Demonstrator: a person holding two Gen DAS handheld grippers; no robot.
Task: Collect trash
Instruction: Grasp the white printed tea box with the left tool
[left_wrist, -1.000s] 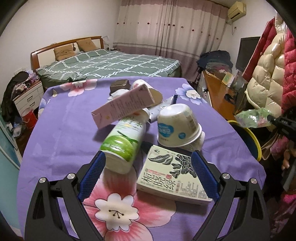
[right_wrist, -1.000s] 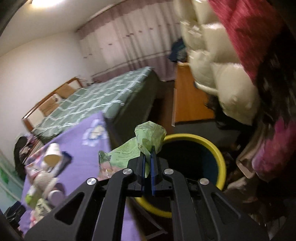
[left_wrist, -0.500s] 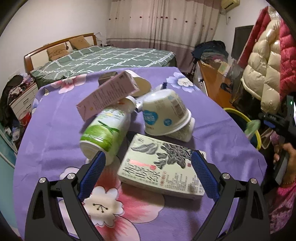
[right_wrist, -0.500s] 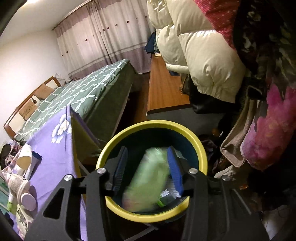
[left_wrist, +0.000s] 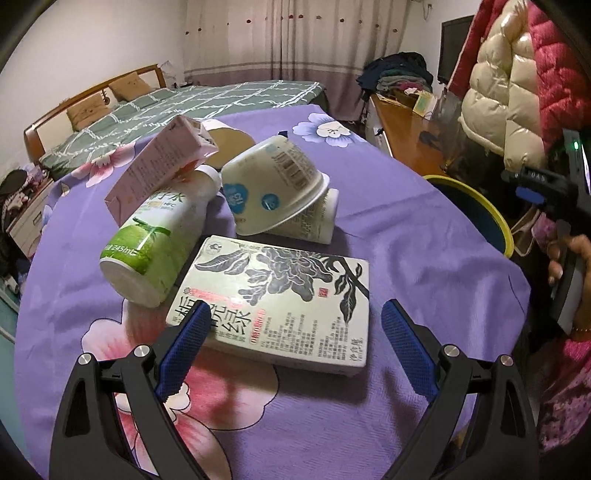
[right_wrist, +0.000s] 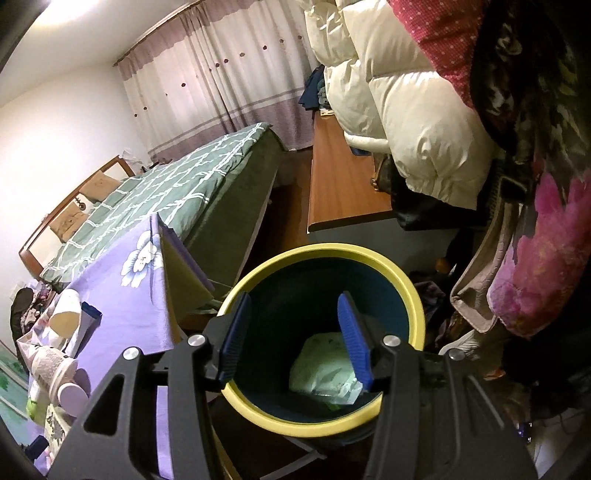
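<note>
Half-hidden green wrapper behind claw

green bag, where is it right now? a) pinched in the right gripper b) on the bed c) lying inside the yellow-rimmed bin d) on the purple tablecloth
c: the green bag lies on the bottom of the yellow-rimmed bin, below the right gripper, whose open jaws hold nothing.

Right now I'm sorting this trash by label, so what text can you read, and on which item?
"245mL" on the green bottle, near its base.
"NFC" on the same bottle, higher up; its Chinese characters are too blurred to read.
"绿" in large print on the flat box; the other characters and small print are unreadable.
White cup: barcode and blue badges, too blurred.
Pink carton: print too small.
</note>
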